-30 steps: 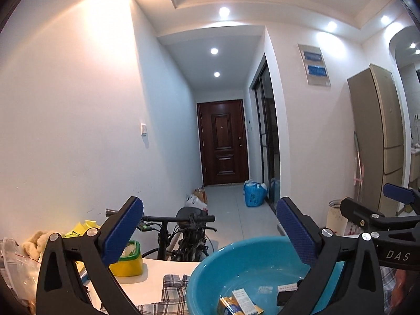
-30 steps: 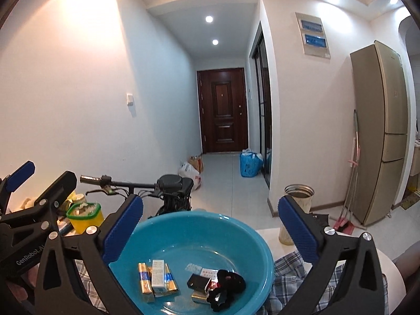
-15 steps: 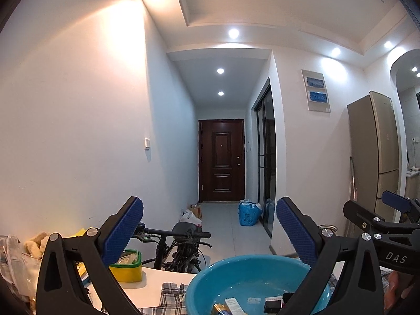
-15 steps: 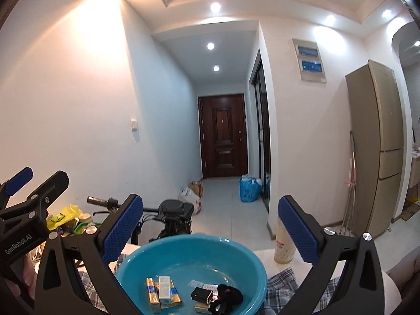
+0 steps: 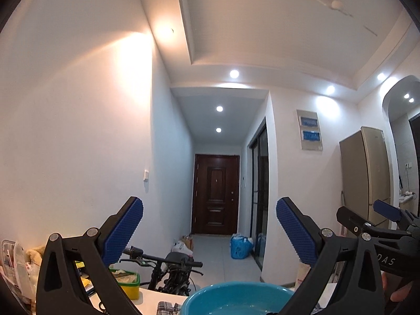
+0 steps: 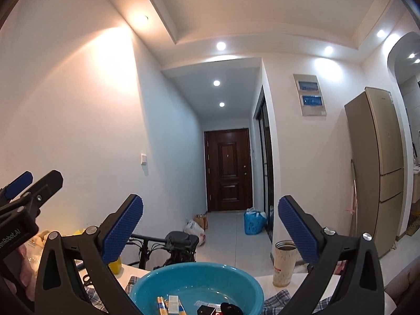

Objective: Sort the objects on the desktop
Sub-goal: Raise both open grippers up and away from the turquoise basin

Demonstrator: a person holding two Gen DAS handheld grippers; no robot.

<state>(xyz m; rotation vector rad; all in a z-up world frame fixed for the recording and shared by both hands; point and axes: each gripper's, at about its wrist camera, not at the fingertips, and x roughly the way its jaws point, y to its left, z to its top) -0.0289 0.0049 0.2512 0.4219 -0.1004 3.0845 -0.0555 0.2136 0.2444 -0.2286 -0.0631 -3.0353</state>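
While both cameras tilt up toward the ceiling and hallway, the left tool (image 5: 209, 232) hangs with its blue-padded fingers spread wide and nothing between them, above the near rim of the round turquoise plastic basin (image 5: 237, 300). The right tool (image 6: 210, 227) is likewise spread apart and empty, raised over the same basin (image 6: 197, 286), which sits on the white tabletop (image 6: 296, 283) atop a checked blue-and-white cloth (image 6: 278, 299).

Inside the basin, seen from the right wrist view, lie several sorted items: gold-and-blue slim packets (image 6: 162, 305), a small white box (image 6: 173, 302) lying between them, a small black box (image 6: 206, 309) and a black rounded object (image 6: 231, 309) at the bottom edge, partly cut off by the frame. From the left wrist view only the far inner wall of the basin shows, its contents out of sight.

To the left on the tabletop stands a yellow container with a green rim (image 5: 127, 283), with a heap of plastic bags and packets (image 5: 15, 265) further left. A pair of black-handled scissors (image 6: 88, 278) lies on the tabletop just left of the cloth. A tall cream-coloured cup with a metal rim (image 6: 283, 262) stands upright to the right of the basin, apart from it.

Beyond the tabletop a black bicycle (image 6: 170, 246) leans by the wall, a blue bag (image 6: 253, 221) sits on the hallway floor near the dark brown door (image 6: 228, 176), and a tall gold refrigerator (image 6: 378, 162) stands on the right.
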